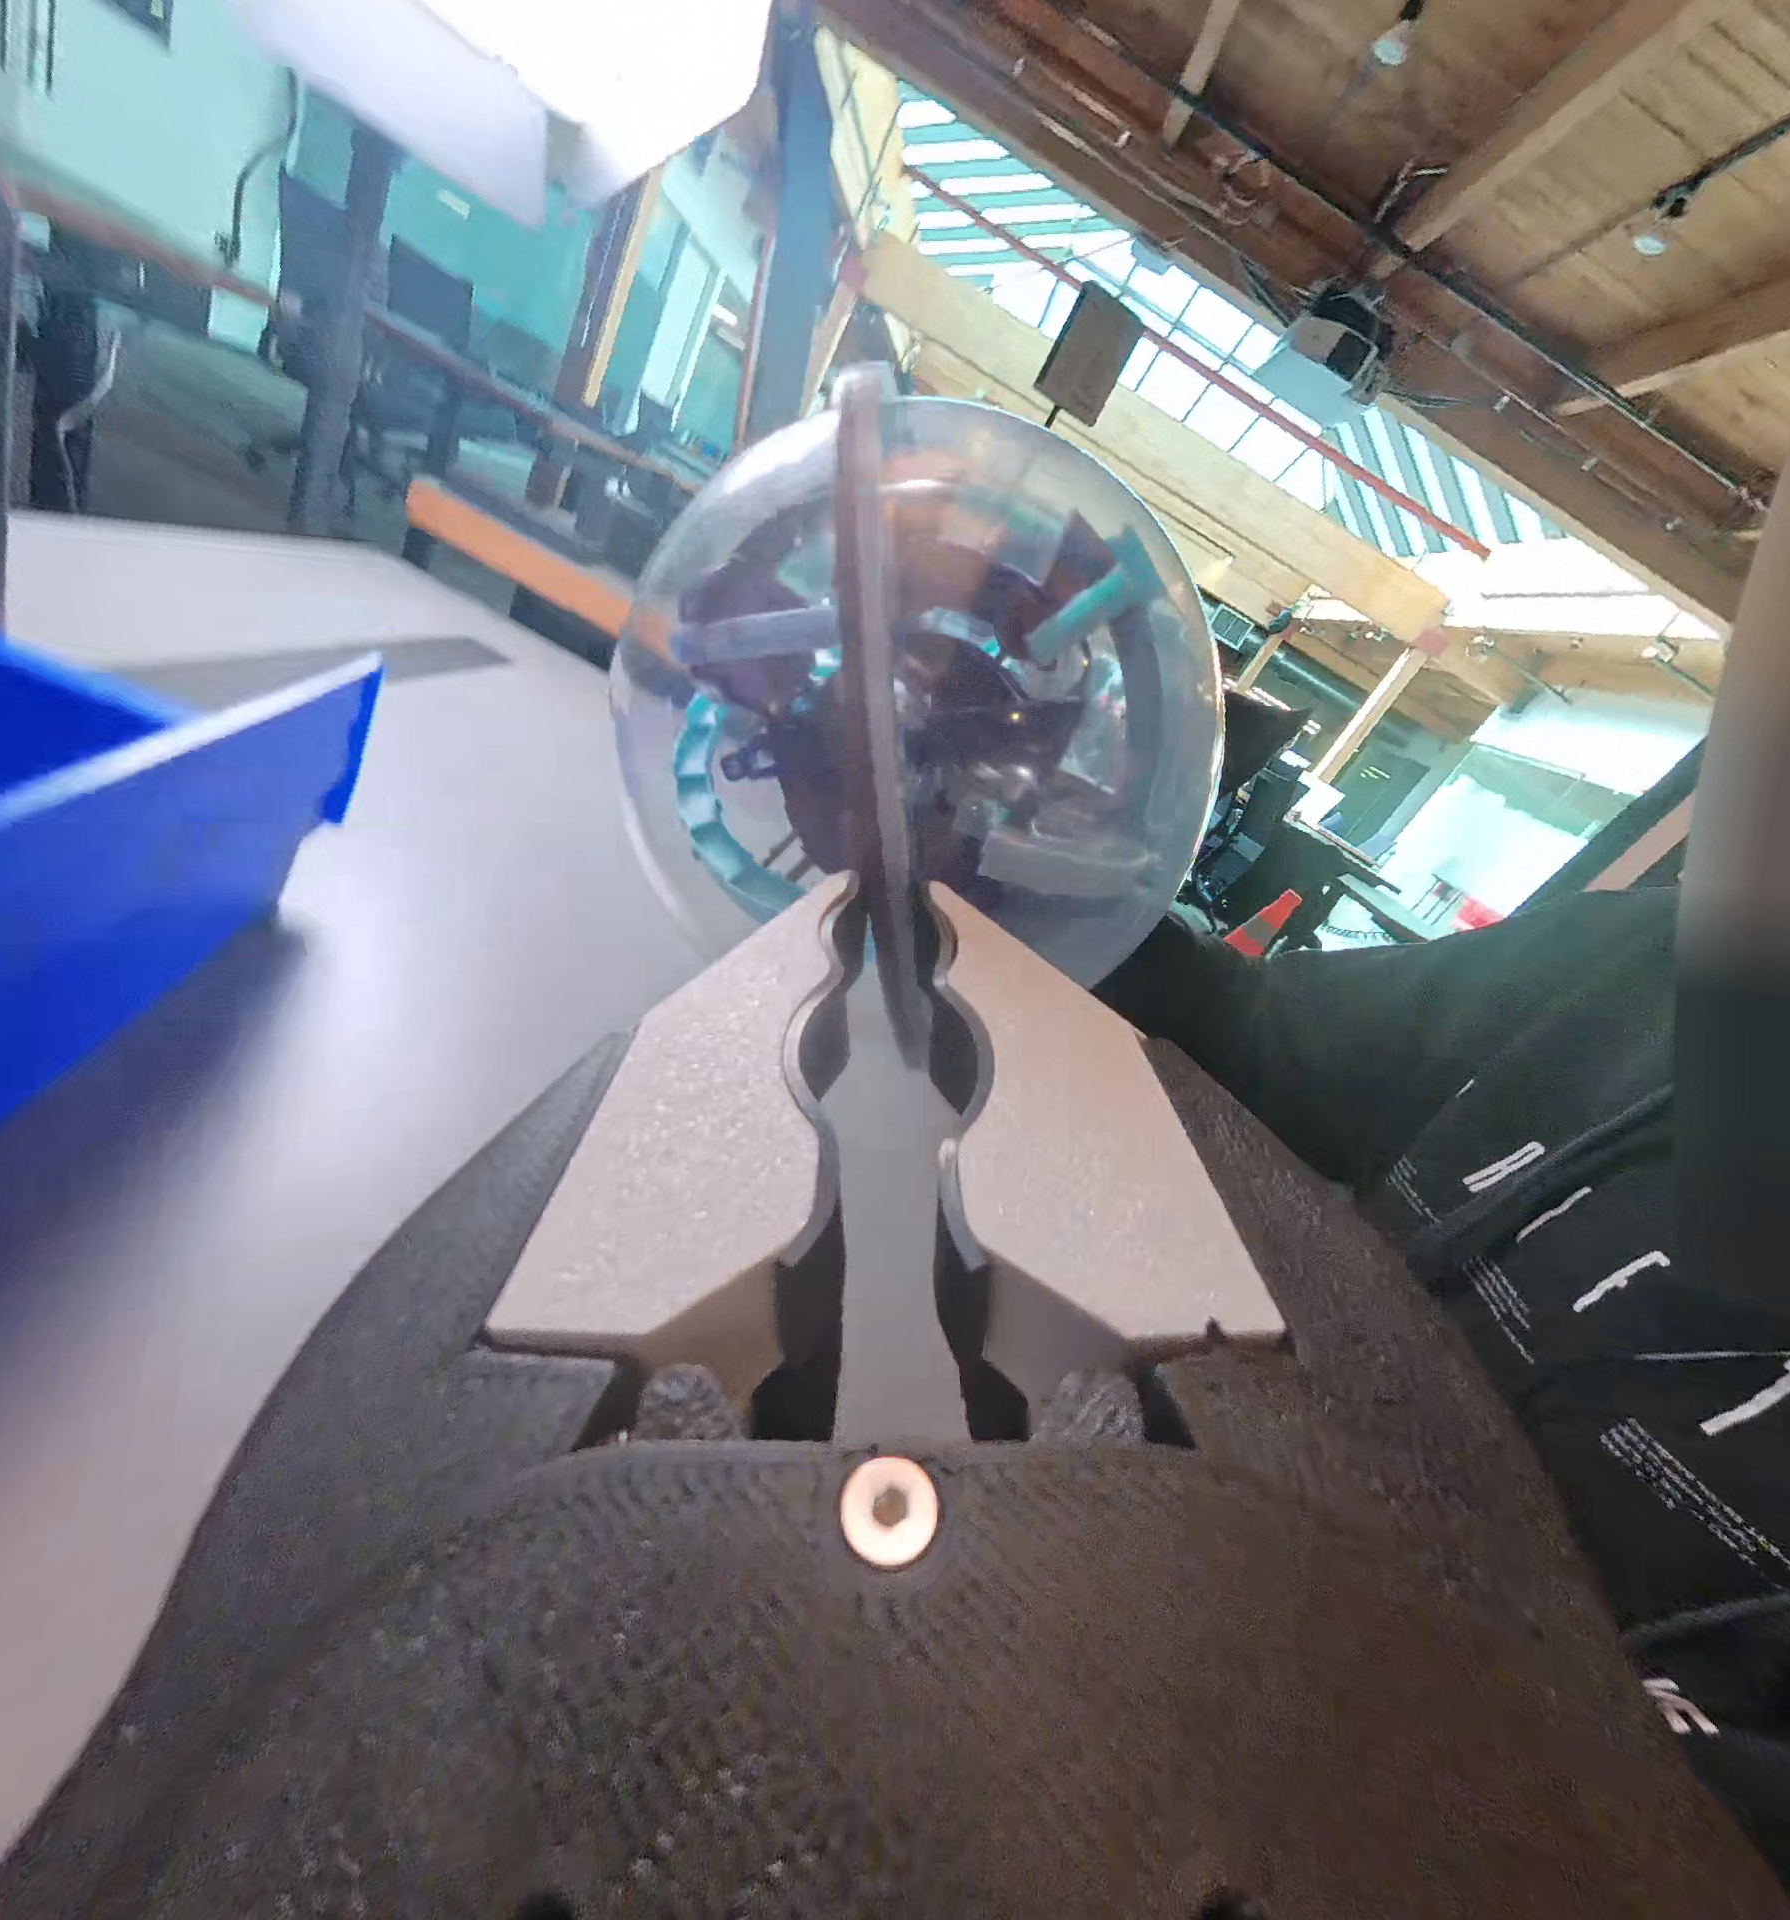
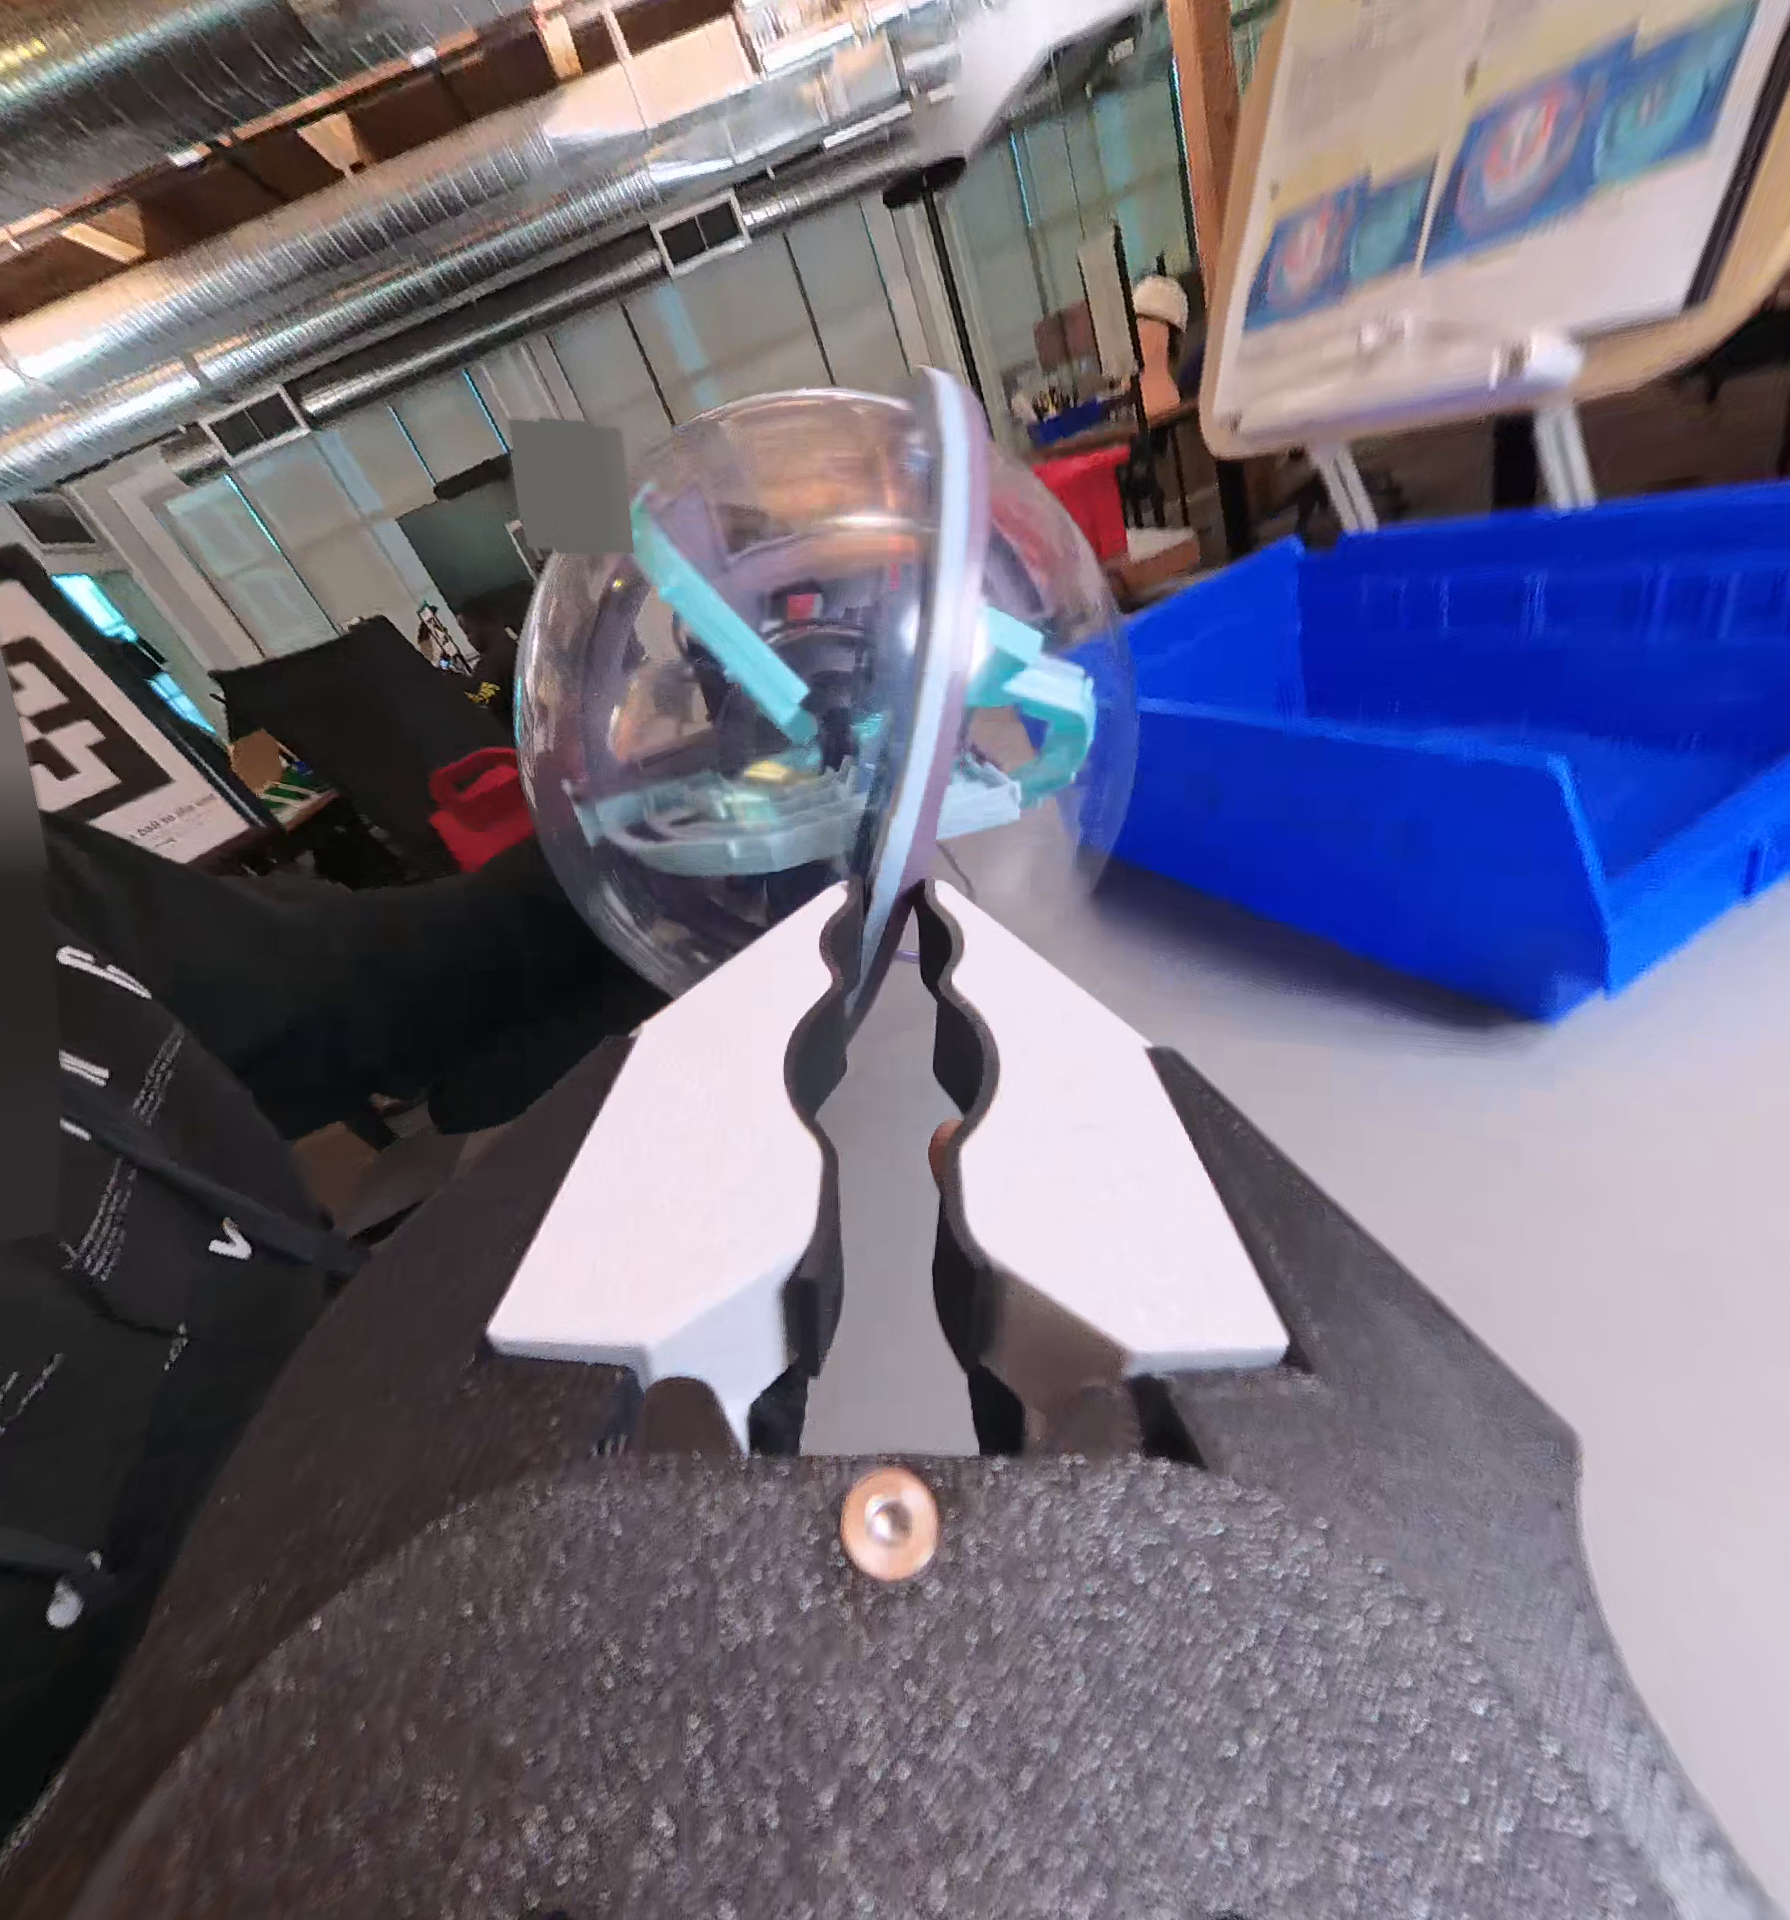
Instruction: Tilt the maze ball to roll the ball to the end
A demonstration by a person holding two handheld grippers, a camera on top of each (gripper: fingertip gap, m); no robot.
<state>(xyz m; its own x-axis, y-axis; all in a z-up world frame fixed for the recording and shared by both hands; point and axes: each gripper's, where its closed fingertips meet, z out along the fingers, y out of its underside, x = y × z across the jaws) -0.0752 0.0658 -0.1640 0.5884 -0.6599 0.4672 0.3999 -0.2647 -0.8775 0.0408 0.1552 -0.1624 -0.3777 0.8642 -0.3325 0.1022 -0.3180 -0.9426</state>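
Glossy clear plastic maze ball, smooth blue plastic bin, matt grey table, rough-textured black gripper bodies.

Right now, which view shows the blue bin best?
Right wrist view: the blue bin shows its long side and open inside, right of the maze ball. Left wrist view catches only a blurred corner at the frame edge.

Each camera is set low on its gripper and pointed along the fingers. The maze ball is seen very close from opposite sides. The blue bin is shared too.
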